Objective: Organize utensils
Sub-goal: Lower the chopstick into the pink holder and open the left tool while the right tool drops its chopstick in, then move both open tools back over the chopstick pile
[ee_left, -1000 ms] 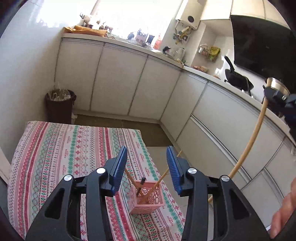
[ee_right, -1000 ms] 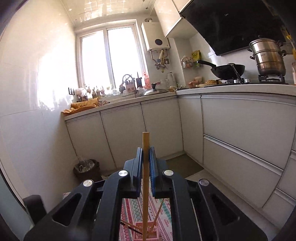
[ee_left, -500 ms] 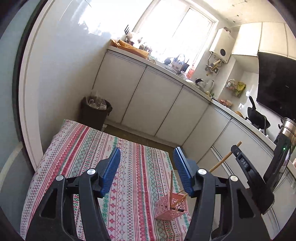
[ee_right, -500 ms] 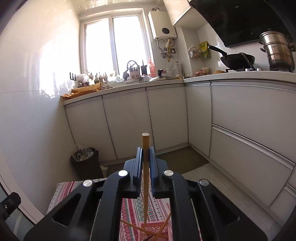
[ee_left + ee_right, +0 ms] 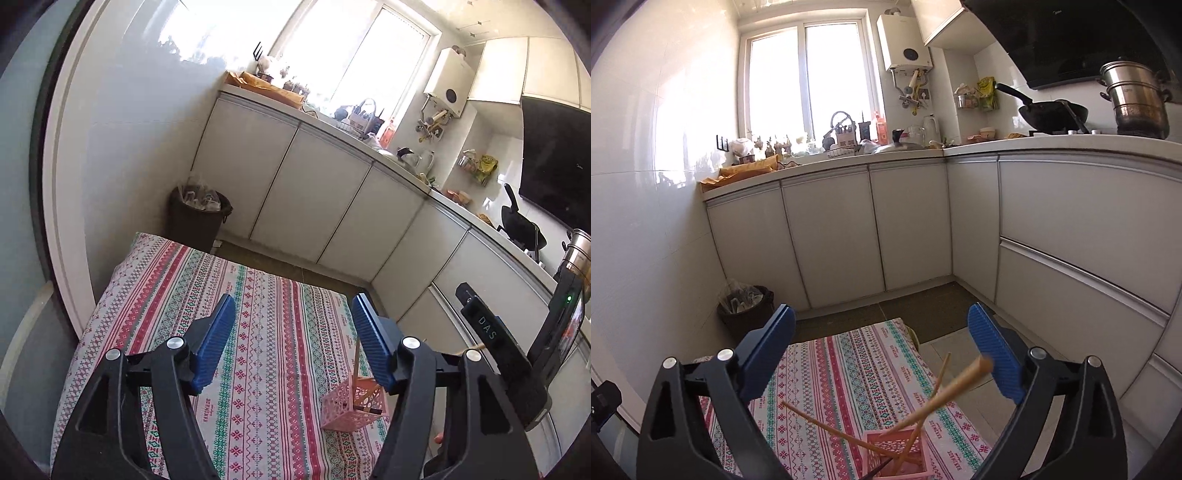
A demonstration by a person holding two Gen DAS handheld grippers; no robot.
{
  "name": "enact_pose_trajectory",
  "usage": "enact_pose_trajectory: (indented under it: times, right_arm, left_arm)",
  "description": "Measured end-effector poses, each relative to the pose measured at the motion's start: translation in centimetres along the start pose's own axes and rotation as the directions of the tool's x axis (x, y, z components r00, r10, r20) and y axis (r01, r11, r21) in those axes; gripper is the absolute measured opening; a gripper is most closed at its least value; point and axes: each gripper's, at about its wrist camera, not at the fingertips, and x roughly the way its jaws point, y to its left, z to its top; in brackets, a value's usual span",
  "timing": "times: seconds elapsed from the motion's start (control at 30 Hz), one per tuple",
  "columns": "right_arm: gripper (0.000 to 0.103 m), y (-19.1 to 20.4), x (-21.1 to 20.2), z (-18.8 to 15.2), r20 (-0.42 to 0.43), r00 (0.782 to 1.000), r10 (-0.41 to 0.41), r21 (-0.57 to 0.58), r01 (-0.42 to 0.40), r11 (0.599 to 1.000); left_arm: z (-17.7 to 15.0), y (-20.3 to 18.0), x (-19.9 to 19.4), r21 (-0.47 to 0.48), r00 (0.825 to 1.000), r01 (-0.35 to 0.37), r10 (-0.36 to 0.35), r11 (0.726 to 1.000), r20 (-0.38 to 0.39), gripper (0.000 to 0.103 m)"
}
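Observation:
A pink lattice utensil basket (image 5: 354, 408) stands near the right edge of the table with the striped patterned cloth (image 5: 258, 332); it also shows in the right wrist view (image 5: 897, 456). Several wooden chopsticks lean in it, among them a thicker blurred wooden stick (image 5: 945, 393) tilted to the right and a thin one (image 5: 831, 426) tilted left. My right gripper (image 5: 881, 347) is open and empty above the basket, its jaws wide apart. My left gripper (image 5: 291, 339) is open and empty over the table, left of the basket. The right gripper's body (image 5: 517, 354) shows at the right in the left wrist view.
White kitchen cabinets (image 5: 831, 236) run along the back and right. A dark bin (image 5: 197, 218) stands on the floor beyond the table. A wok (image 5: 1052, 110) and steel pot (image 5: 1137, 96) sit on the counter. A white wall is at the left.
My right gripper was shut on the wooden stick; it has opened and the stick now leans in the basket. My left gripper has drawn back to the left and tilted upward.

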Motion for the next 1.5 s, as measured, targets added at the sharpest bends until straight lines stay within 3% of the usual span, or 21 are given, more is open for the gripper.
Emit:
enact_pose_trajectory:
  times: [0.13, 0.47, 0.6, 0.73, 0.8, 0.9, 0.97, 1.03, 1.1, 1.17, 1.23, 1.33, 1.5]
  right_arm:
    - [0.096, -1.3, -1.2, 1.2, -0.011, 0.999, -0.038, 0.022, 0.038, 0.999]
    - [0.097, -6.8, -7.0, 2.6, -0.035, 0.999, 0.007, 0.097, -0.004, 0.995]
    - [0.097, -9.0, -9.7, 0.5, -0.07, 0.997, -0.023, 0.1, 0.03, 0.995]
    - [0.097, -12.0, -11.6, -4.1, -0.188, 0.981, -0.039, 0.15, 0.068, 0.986]
    - [0.097, -13.5, -12.0, -7.1, -0.278, 0.96, -0.025, 0.193, 0.081, 0.978]
    - [0.096, -15.5, -11.9, -12.0, -0.424, 0.906, -0.007, 0.243, 0.121, 0.963]
    - [0.096, -16.5, -11.7, -15.0, -0.495, 0.869, -0.007, 0.257, 0.154, 0.954]
    - [0.096, -17.4, -11.3, -17.1, -0.559, 0.829, -0.003, 0.269, 0.185, 0.945]
    - [0.096, -18.3, -11.1, -18.3, -0.605, 0.796, 0.032, 0.303, 0.193, 0.933]
    - [0.096, -18.9, -11.2, -18.5, -0.608, 0.793, 0.038, 0.325, 0.206, 0.923]
    - [0.096, -19.6, -11.5, -18.6, -0.607, 0.795, 0.024, 0.327, 0.221, 0.919]
    - [0.096, -20.8, -11.5, -19.4, -0.629, 0.777, 0.027, 0.336, 0.241, 0.91]
    - [0.096, -22.5, -11.0, -20.5, -0.675, 0.735, 0.071, 0.378, 0.261, 0.888]
  left_arm:
    - [-0.2, -0.8, -0.4, 0.025, 1.0, 0.012, -0.011, 1.0, -0.004, 0.069]
    - [-1.0, -3.9, -1.5, 0.136, 0.995, 0.079, -0.069, 0.988, -0.073, 0.074]
    - [-2.4, -6.4, -1.2, 0.252, 0.98, 0.139, -0.096, 0.958, -0.176, 0.08]
    - [-5.9, -8.9, 0.1, 0.391, 0.948, 0.197, -0.073, 0.899, -0.31, 0.085]
    - [-8.1, -9.9, 1.2, 0.454, 0.921, 0.223, -0.033, 0.863, -0.389, 0.089]
    - [-11.8, -11.0, 3.3, 0.51, 0.873, 0.256, 0.031, 0.821, -0.488, 0.089]
    - [-14.6, -11.5, 4.9, 0.535, 0.824, 0.29, 0.078, 0.794, -0.562, 0.089]
    - [-17.0, -11.9, 6.4, 0.563, 0.785, 0.31, 0.128, 0.766, -0.606, 0.089]
    - [-19.3, -12.4, 7.6, 0.588, 0.747, 0.337, 0.171, 0.735, -0.643, 0.08]
    - [-21.6, -12.8, 9.0, 0.6, 0.697, 0.373, 0.213, 0.708, -0.685, 0.063]
    - [-23.4, -13.0, 10.1, 0.614, 0.669, 0.384, 0.251, 0.689, -0.7, 0.058]
    - [-25.8, -13.1, 11.7, 0.618, 0.616, 0.41, 0.295, 0.671, -0.73, 0.039]
    - [-27.9, -13.2, 13.5, 0.632, 0.587, 0.414, 0.339, 0.655, -0.736, 0.037]
